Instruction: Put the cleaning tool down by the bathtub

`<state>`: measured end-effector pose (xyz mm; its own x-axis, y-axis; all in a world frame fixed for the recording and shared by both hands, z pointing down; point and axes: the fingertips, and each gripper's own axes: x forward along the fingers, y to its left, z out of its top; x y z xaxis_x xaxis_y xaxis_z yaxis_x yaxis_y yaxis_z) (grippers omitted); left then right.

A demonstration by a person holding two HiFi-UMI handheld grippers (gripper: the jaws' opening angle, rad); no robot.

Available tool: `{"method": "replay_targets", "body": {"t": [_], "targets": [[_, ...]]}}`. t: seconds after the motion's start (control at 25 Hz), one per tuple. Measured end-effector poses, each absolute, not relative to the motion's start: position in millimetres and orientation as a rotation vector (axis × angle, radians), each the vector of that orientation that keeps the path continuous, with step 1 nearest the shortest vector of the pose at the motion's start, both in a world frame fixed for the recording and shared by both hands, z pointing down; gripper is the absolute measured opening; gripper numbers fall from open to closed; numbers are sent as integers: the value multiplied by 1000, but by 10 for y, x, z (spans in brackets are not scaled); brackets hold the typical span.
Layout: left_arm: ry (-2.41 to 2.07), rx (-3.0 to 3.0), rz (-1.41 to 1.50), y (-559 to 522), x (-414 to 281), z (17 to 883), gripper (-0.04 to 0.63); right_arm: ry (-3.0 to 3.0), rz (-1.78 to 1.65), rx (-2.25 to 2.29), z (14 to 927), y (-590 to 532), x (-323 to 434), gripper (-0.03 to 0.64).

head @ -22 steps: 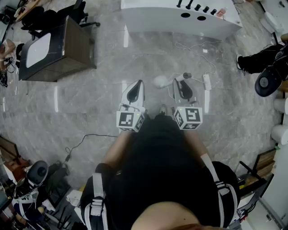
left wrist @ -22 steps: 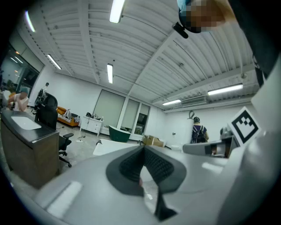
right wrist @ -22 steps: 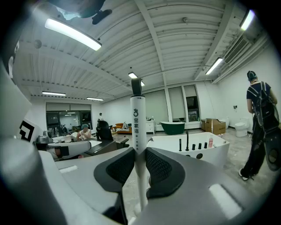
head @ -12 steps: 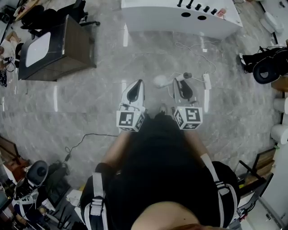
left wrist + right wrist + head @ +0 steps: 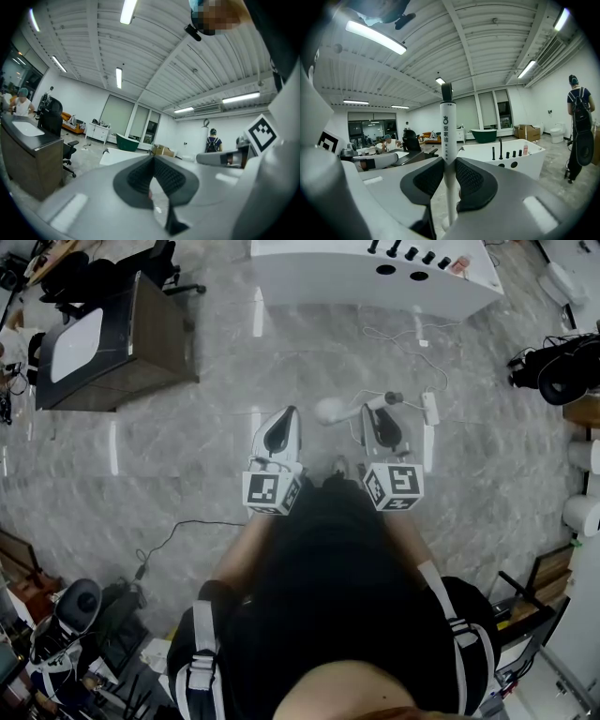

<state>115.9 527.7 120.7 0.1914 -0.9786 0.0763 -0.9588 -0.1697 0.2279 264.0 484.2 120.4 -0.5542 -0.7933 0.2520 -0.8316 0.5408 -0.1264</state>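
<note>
- The cabinet (image 5: 150, 343) stands at the far left of the head view, well apart from both grippers. It plays no part in the task.
- The left gripper (image 5: 289, 413) is held level in front of the person. In the left gripper view its jaws are clenched pad against pad, and nothing sits between them.
- The cleaning tool (image 5: 330, 410) is off the floor (image 5: 187, 456), carried in front of the person. In the head view its pale round head shows just left of the right gripper's tip.
- The right gripper (image 5: 373, 409) is grasping the cleaning tool. In the right gripper view the white handle (image 5: 447, 126) runs upright between the two dark pads, and both pads press on it.
- The bathtub (image 5: 375, 287) lies ahead of the person, at the top of the head view. Open floor separates it from both grippers. In the right gripper view it appears beyond the jaws, slightly right of the handle.
- Done, as judged: the tool is picked up and securely held, and the person faces the bathtub.
- Left to do, as judged: close the gap to the bathtub, lower the right gripper to the floor beside the tub wall, release the handle, then draw the gripper clear.
- Caution: a power strip (image 5: 430, 409) and its white cable lie on the floor between the person and the bathtub.
</note>
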Motion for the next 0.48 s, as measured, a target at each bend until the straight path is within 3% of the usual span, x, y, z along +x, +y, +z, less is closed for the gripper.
{"method": "replay_targets", "body": {"t": [0.48], "targets": [[-1830, 2273, -129, 5294, 793, 1223, 8, -2575, 331, 1432, 1233, 4862, 2337, 86]]}}
